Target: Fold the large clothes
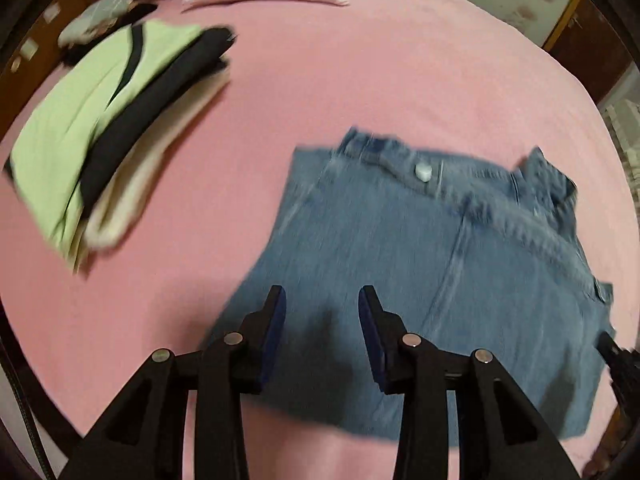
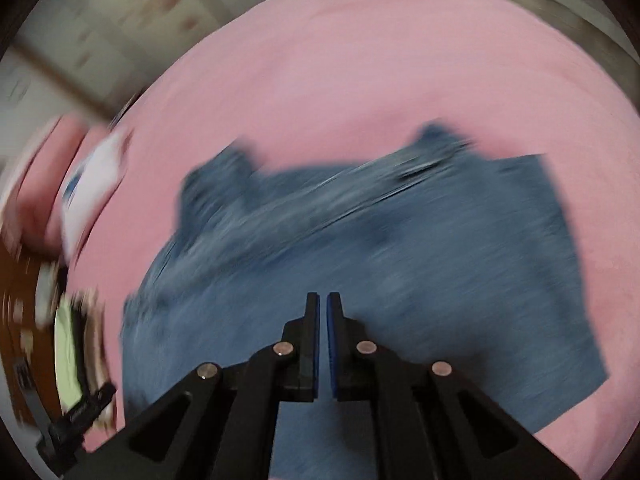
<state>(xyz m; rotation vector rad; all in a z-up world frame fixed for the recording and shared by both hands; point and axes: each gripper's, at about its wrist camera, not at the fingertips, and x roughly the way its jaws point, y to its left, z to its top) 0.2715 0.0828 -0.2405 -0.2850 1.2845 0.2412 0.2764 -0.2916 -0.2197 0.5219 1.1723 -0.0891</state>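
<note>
The left gripper point(image 1: 322, 300) is held partly open above the near edge of the folded jeans point(image 1: 460, 264), with nothing gripped between its jaws. The right gripper point(image 2: 323, 304) is all but clenched, a thin slit left between its pads, and no cloth is seen in it. The jeans are laid flat on the pink bedspread point(image 1: 360, 80), waistband at the far side. A stack of folded clothes point(image 1: 104, 128) is seen far left. The right view is heavily smeared, so seams cannot be made out.
</note>
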